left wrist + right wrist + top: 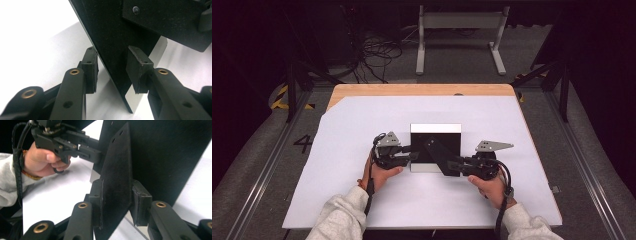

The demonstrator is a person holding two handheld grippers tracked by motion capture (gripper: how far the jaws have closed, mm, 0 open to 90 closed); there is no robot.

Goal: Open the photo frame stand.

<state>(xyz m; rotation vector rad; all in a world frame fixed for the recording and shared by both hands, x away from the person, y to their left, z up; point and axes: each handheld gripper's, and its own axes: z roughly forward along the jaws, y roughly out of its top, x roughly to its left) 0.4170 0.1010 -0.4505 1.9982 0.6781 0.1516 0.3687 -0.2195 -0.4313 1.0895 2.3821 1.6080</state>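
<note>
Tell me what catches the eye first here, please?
Mid-table on a white sheet, a black square panel lies on a white base, a black flap slanting across it. The left tool straddles the panel's left edge, jaws apart. The right tool pinches the flap.

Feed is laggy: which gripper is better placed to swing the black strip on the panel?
Right. The right gripper is already clamped on the black strip; the left gripper straddles the black panel edge, seemingly open, suited to steadying.
</note>
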